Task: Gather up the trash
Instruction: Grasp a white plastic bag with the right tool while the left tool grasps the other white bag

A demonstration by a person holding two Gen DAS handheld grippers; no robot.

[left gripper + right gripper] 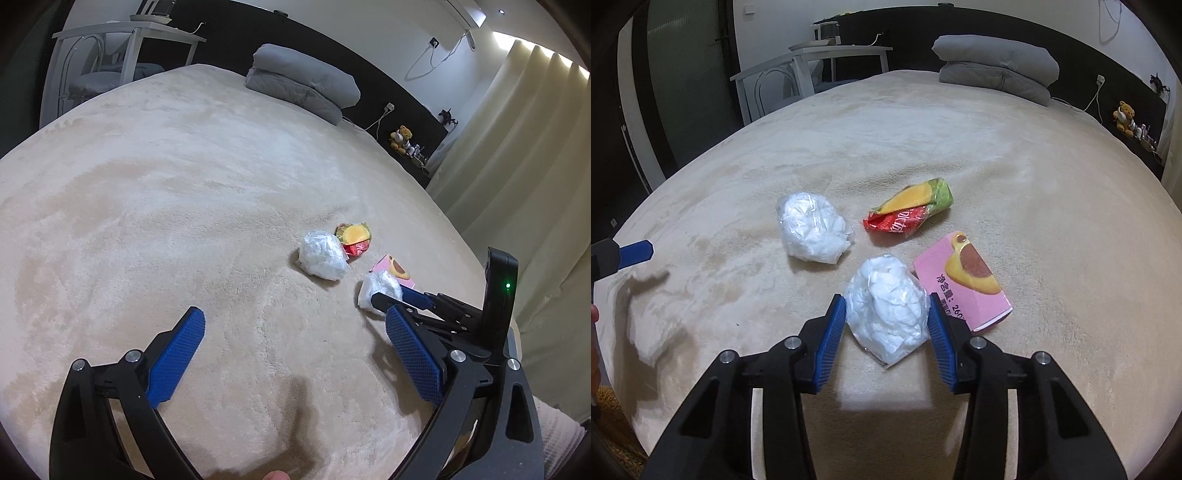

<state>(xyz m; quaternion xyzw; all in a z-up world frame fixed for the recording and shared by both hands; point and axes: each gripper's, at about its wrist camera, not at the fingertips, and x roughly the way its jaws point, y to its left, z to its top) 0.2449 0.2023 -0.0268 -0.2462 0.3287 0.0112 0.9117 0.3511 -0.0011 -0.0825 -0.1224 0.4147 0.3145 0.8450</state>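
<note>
On the beige plush bed cover (1034, 177) lie two wads of white crumpled plastic, a red, yellow and green snack wrapper (908, 212) and a pink carton with a peach picture (964, 280). My right gripper (885, 300) is shut on the nearer white wad (886, 314), with a blue pad pressing each side. The other white wad (812, 229) rests just beyond to the left. In the left wrist view my left gripper (294, 313) stands wide open over bare cover, left of the right gripper (393, 295) and the held wad (380, 286).
A folded grey quilt (303, 85) sits at the far end of the bed. A white table and chair (129, 48) stand beyond the far left corner. Curtains (517, 147) hang along the right edge of the bed, with a teddy bear (400, 136) on a dark shelf.
</note>
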